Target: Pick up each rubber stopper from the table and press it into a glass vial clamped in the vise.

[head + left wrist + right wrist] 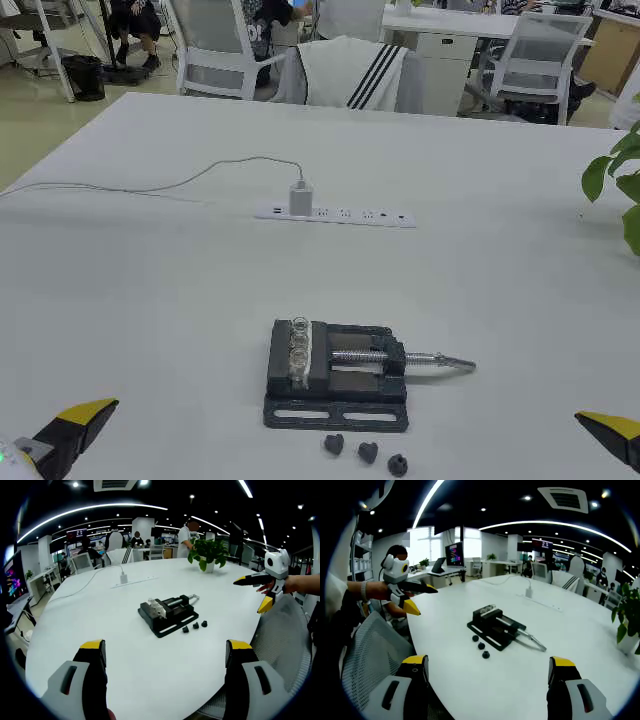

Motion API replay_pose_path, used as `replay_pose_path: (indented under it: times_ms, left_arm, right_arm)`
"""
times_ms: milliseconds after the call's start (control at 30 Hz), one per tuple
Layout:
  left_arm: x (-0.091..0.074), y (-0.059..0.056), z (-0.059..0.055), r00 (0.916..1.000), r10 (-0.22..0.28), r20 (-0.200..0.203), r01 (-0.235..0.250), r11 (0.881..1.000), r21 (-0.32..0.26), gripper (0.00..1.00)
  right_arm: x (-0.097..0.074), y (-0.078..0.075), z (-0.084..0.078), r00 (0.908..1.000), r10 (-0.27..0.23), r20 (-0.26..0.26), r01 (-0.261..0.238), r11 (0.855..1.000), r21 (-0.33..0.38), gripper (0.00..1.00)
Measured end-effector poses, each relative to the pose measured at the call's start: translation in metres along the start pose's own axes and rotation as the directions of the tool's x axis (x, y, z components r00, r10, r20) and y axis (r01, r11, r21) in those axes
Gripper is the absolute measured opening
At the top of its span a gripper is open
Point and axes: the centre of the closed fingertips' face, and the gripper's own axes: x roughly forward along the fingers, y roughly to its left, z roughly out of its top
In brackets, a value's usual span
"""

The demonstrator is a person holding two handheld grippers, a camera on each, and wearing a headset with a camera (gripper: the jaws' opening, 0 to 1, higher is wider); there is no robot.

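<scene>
White table (pixel 150 280) with the vise (pixel 340 385) on it, left gripper (pixel 166 645) and right gripper (pixel 489 660) both spread wide, holding nothing, and the vials (pixel 299 350) are honestly too small to count.

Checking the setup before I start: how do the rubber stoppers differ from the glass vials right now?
The rubber stoppers are dark and opaque; the glass vials are clear. The stoppers lie loose on the table, on the person's side of the vise; the vials stand upright, clamped between its jaws. The stoppers are squat, the vials taller. Both form a short row.
</scene>
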Motion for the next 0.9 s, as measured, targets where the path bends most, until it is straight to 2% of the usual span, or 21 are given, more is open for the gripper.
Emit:
replay_pose_path:
  times_ms: [200, 433, 900]
  left_arm:
    - [0.0008, 0.0015, -0.0027, 0.9998, -0.001, -0.02, 0.001, 1.0, 0.019, 0.99]
    - [0.0029, 0.0033, -0.0028, 0.9997, -0.01, -0.022, 0.01, 1.0, 0.003, 0.99]
    - [0.002, 0.0042, -0.002, 0.9997, -0.012, -0.022, 0.013, 1.0, 0.013, 0.99]
  right_arm:
    - [-0.0015, -0.0035, -0.0032, 0.9998, -0.004, -0.018, 0.004, 1.0, -0.004, 0.99]
    - [-0.0015, -0.0052, -0.0035, 0.9996, -0.01, -0.025, 0.01, 1.0, -0.011, 0.99]
    - [0.0034, -0.0045, -0.0069, 0.9992, -0.004, -0.04, 0.003, 1.0, -0.017, 0.97]
